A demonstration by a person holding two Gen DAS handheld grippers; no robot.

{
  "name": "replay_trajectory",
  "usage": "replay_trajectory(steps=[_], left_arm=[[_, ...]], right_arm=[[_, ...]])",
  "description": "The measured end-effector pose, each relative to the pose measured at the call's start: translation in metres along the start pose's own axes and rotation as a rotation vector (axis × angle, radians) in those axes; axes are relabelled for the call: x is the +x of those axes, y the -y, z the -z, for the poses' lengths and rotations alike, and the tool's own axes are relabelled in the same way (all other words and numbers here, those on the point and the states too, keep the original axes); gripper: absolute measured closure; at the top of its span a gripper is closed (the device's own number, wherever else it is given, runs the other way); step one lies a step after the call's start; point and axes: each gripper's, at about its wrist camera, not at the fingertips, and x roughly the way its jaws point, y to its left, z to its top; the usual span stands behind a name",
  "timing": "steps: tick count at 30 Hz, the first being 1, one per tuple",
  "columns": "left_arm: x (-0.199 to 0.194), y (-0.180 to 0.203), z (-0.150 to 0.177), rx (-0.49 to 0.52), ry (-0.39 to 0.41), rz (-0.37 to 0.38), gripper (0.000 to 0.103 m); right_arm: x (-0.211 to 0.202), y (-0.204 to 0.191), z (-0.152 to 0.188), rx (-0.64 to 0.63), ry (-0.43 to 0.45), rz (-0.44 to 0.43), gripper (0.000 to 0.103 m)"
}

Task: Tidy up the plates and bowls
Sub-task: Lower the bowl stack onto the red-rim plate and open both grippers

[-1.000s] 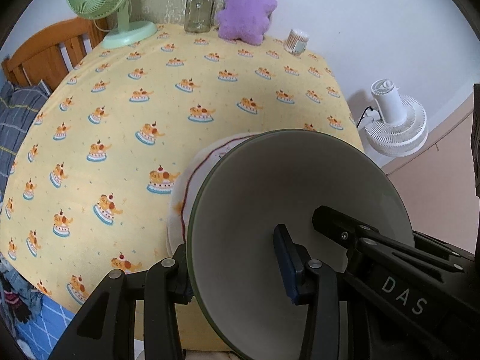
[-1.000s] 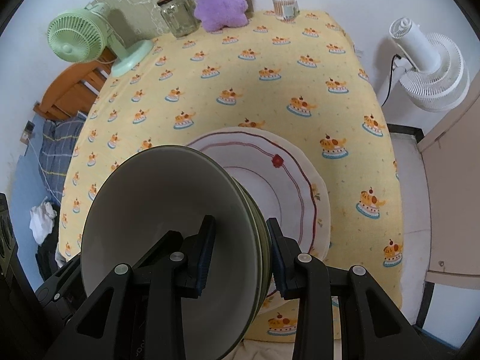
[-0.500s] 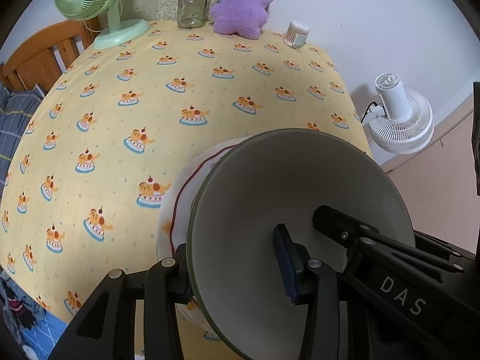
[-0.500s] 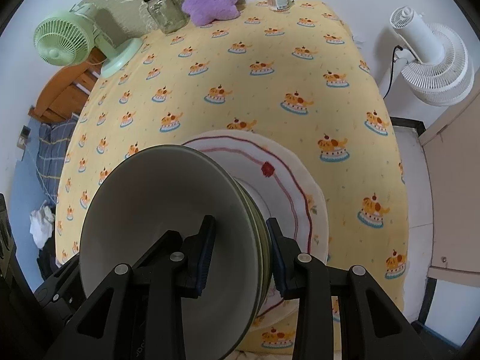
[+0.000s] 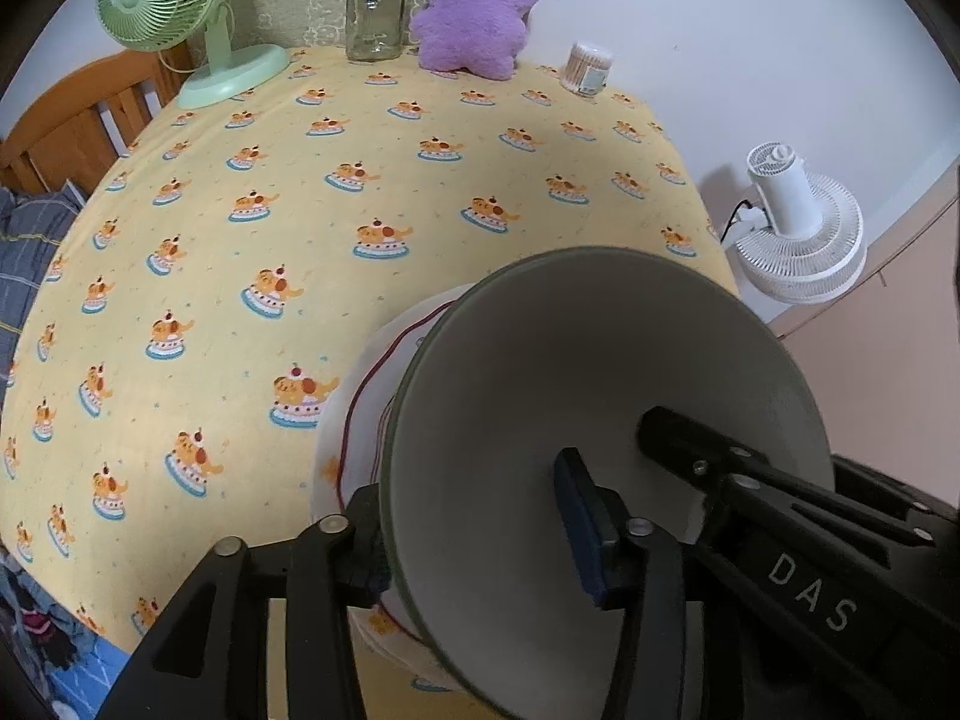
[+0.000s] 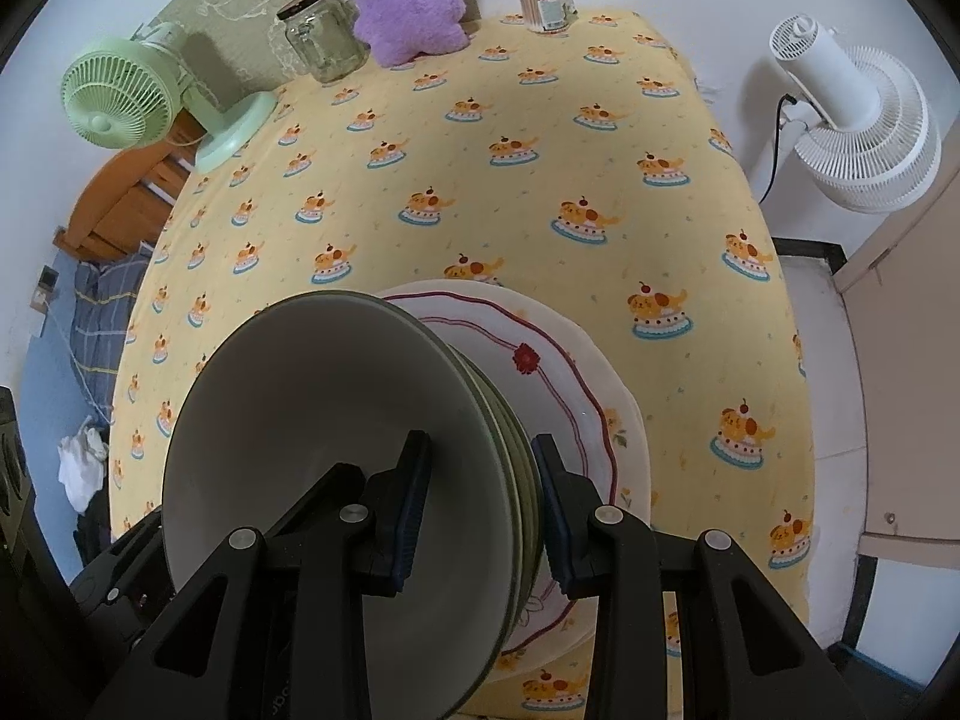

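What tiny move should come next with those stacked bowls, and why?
Probably let the right gripper release too and draw both back. The stack of green-rimmed bowls sits over the red-trimmed plate, seemingly resting on it. The left gripper is opening, its inner pad off the bowl wall, while the right's pads clamp the stacked rims.

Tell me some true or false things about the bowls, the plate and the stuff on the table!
1. The bowls sit over a plate with a red flower. True.
2. The right tool grips the bowls' rim. True.
3. The purple plush toy lies inside the bowls. False: it sits at the table's far edge.
4. The glass jar has no lid. False: a dark lid is on it.
5. The tablecloth is yellow. True.
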Motion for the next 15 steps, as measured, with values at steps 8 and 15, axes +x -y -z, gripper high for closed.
replay_trajectory(steps=[8,15], left_arm=[[-0.004,-0.003,0.009,-0.015,0.025,-0.063,0.021],[-0.034,-0.013,0.017,-0.004,0.073,-0.062,0.01]], right_arm=[[-0.007,0.015,0.008,0.003,0.04,0.051,0.036],[-0.033,0.01,0.017,-0.012,0.063,0.022,0.023]])
